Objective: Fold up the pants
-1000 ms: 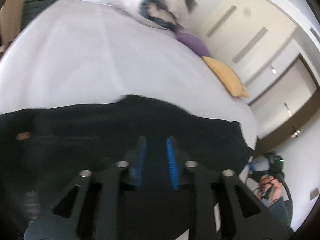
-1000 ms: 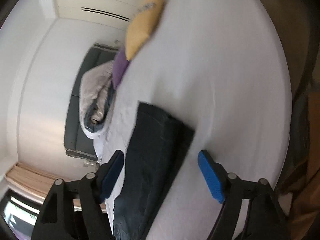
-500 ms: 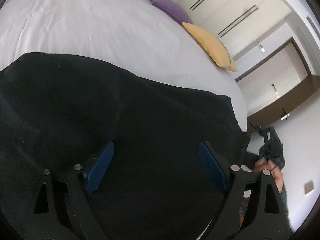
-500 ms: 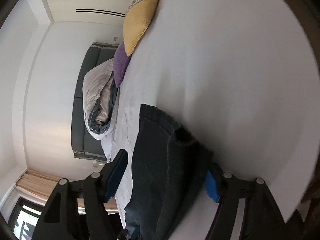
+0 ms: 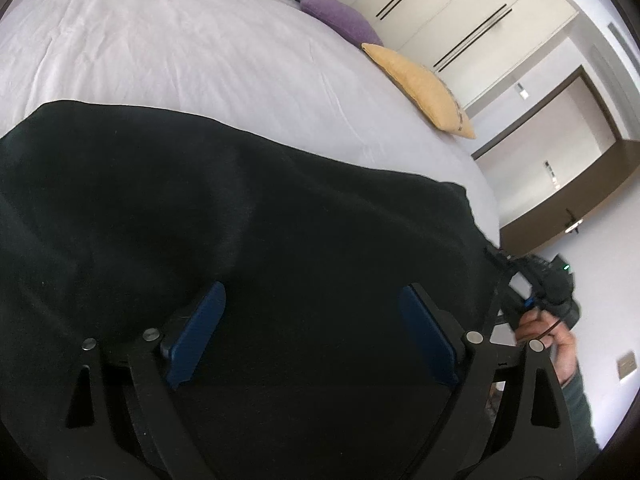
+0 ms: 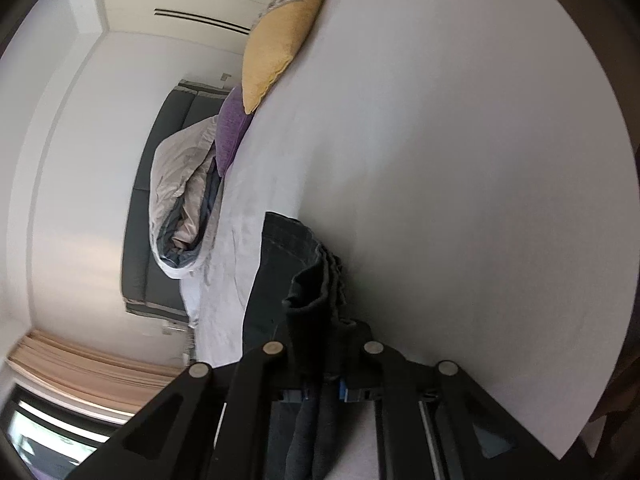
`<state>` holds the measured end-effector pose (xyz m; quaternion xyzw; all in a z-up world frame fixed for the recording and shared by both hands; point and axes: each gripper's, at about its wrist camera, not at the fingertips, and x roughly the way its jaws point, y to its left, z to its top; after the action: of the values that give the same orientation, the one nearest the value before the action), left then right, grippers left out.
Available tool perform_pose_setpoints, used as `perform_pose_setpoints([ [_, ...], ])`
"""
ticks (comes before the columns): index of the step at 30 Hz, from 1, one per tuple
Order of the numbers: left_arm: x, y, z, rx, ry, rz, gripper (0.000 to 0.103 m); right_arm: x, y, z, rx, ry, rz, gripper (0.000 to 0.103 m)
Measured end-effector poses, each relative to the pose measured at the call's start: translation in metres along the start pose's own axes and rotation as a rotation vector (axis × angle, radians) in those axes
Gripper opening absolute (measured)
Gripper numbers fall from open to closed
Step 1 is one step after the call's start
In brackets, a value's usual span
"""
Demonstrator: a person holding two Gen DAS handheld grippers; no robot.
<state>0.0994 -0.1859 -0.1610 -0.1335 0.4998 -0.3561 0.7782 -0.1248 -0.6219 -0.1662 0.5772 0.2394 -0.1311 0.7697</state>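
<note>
The dark pants point(image 5: 248, 216) lie spread across the near side of the white bed point(image 5: 200, 52). My left gripper point(image 5: 312, 332) is open, its blue pads wide apart just above the dark cloth, holding nothing. In the right wrist view the pants point(image 6: 280, 256) run away along the bed, and my right gripper point(image 6: 326, 388) is shut on a bunched end of them point(image 6: 316, 292), the folds of cloth standing up between the jaws. The right gripper and the hand that holds it also show at the right edge of the left wrist view point(image 5: 532, 300).
A yellow cushion point(image 5: 420, 84) and a purple cushion point(image 5: 340, 24) lie at the far edge of the bed, with a rumpled duvet point(image 6: 184, 200) beside them. White wardrobe doors point(image 5: 460, 12) and a doorway point(image 5: 560, 140) stand beyond. The bed's edge falls away at the right point(image 5: 492, 208).
My left gripper opened and let go of the pants, which now lie flat under it. My right gripper moved onto the pants' end and shut on it.
</note>
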Motion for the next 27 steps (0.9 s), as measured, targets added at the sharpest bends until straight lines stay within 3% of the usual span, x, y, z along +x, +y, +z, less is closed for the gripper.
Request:
perform_pose_setpoints([
  [4,-0.003,0.006,-0.002,-0.01,-0.013,-0.013,0.09,-0.007,0.047,-0.016,-0.189,-0.024,-0.062,0.01],
  [6,-0.005,0.01,-0.001,-0.034,-0.026,-0.04,0.09,-0.007,0.093,-0.044,-0.398,-0.011,-0.084,0.01],
  [9,-0.021,0.022,0.0,-0.117,-0.057,-0.067,0.091,0.004,0.166,-0.125,-0.823,0.076,-0.08,0.01],
  [11,-0.035,0.033,0.0,-0.224,-0.08,-0.101,0.096,0.015,0.196,-0.203,-1.149,0.154,-0.093,0.01],
  [13,-0.048,0.044,-0.002,-0.301,-0.099,-0.159,0.102,0.025,0.201,-0.263,-1.384,0.19,-0.128,0.01],
  [15,-0.059,0.057,-0.006,-0.367,-0.096,-0.203,0.102,0.039,0.195,-0.3,-1.538,0.193,-0.218,0.01],
  [17,-0.066,0.064,-0.011,-0.394,-0.09,-0.237,0.102,0.048,0.188,-0.32,-1.608,0.205,-0.264,0.01],
  [20,-0.07,0.071,-0.018,-0.415,-0.092,-0.258,0.102,0.049,0.186,-0.324,-1.591,0.203,-0.276,0.01],
  [27,-0.069,0.069,-0.01,-0.44,-0.032,-0.228,0.102,0.042,0.193,-0.319,-1.582,0.119,-0.284,0.011],
])
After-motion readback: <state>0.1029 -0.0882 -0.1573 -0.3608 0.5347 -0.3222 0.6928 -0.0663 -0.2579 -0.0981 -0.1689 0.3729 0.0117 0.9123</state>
